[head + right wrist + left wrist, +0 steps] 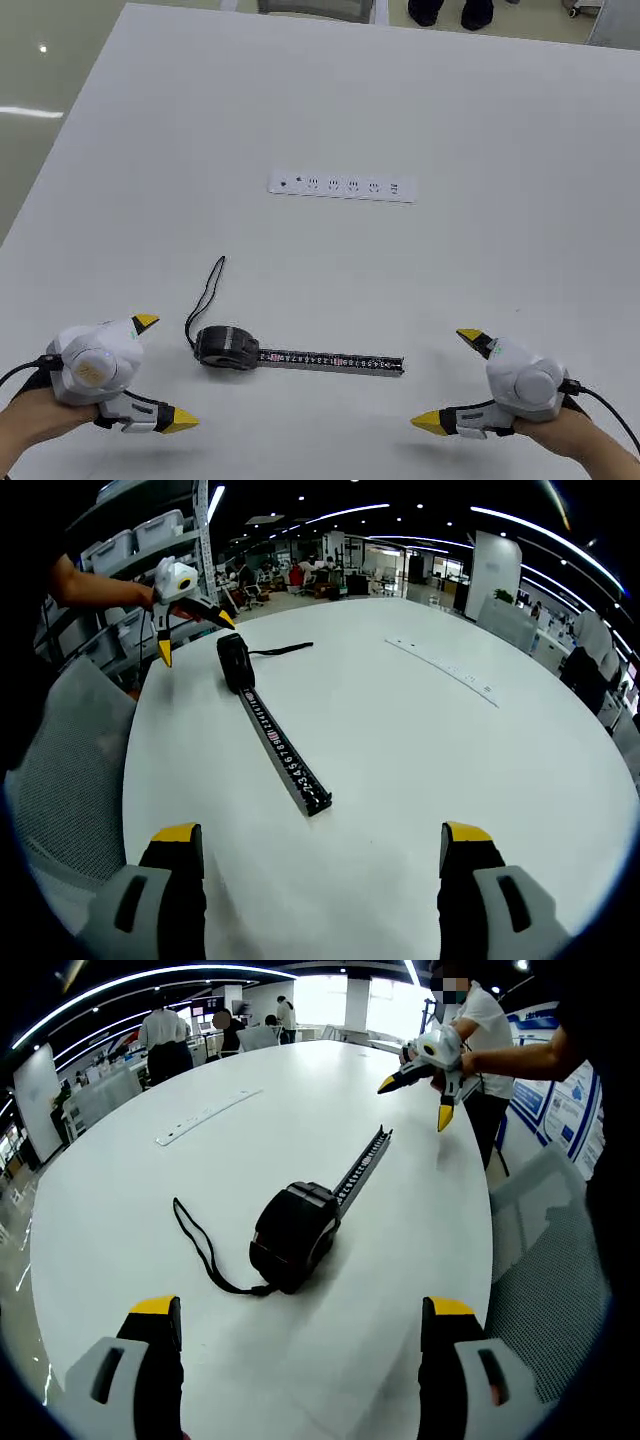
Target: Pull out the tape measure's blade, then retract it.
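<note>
A black tape measure (227, 347) lies on the white table (330, 110), its blade (332, 361) drawn out to the right and lying flat. A black wrist strap (204, 296) loops off the case. My left gripper (162, 371) hovers open just left of the case (295, 1233), nothing between its yellow-tipped jaws. My right gripper (450, 380) is open to the right of the blade's end (315, 802), a short gap away. In the left gripper view the right gripper (420, 1085) shows beyond the blade (362, 1163); in the right gripper view the left gripper (190, 620) shows beside the case (234, 661).
A white power strip (341, 186) lies flat further back at the table's middle. Grey mesh chairs (60, 780) stand at the near edge. People and desks fill the room beyond the table.
</note>
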`<control>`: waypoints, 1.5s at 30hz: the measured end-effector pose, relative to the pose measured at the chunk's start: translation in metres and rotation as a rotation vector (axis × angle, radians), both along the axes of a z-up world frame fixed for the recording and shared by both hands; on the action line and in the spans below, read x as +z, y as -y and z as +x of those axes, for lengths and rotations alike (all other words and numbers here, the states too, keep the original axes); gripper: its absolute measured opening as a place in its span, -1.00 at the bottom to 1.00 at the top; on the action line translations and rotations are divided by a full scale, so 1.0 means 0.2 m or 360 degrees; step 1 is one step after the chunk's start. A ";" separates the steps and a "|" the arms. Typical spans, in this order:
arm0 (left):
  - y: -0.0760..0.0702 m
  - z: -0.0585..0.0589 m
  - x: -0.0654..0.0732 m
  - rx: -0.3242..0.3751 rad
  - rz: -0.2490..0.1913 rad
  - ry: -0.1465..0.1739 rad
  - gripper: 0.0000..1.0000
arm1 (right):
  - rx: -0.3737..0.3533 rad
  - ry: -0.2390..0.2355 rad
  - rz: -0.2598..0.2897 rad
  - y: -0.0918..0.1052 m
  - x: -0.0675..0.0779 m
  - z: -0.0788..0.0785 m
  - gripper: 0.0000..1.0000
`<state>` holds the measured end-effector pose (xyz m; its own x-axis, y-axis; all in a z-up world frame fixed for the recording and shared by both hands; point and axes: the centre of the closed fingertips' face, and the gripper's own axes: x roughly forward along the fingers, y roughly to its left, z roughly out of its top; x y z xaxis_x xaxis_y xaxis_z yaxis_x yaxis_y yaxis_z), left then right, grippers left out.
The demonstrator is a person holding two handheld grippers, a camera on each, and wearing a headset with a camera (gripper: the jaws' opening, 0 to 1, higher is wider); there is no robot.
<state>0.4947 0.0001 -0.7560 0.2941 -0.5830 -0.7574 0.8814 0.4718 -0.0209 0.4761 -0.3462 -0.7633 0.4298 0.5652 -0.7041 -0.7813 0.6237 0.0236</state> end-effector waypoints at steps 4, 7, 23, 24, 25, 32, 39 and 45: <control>0.00 -0.01 0.03 0.0065 -0.0034 0.0015 0.98 | -0.0054 0.0022 0.0017 0.00 0.03 0.00 1.00; 0.00 -0.02 0.06 0.0102 -0.0042 0.0039 0.98 | -0.0090 0.0028 0.0016 0.00 0.04 -0.02 1.00; 0.02 -0.10 0.09 0.0357 -0.0101 0.0082 0.98 | -0.0354 0.0080 0.0039 -0.04 0.13 -0.08 1.00; 0.02 -0.10 0.10 0.0384 -0.0115 0.0093 0.98 | -0.0381 0.0083 0.0047 -0.04 0.13 -0.09 1.00; 0.02 -0.10 0.11 0.0396 -0.0118 0.0104 0.98 | -0.0389 0.0085 0.0056 -0.05 0.14 -0.10 1.00; 0.05 -0.13 0.13 0.0506 -0.0155 0.0127 0.98 | -0.0466 0.0086 0.0050 -0.07 0.15 -0.15 1.00; 0.06 -0.16 0.15 0.0602 -0.0181 0.0149 0.98 | -0.0537 0.0114 0.0058 -0.11 0.18 -0.16 1.00; 0.07 -0.16 0.19 0.0739 -0.0231 0.0185 0.98 | -0.0609 0.0128 0.0060 -0.14 0.21 -0.16 1.00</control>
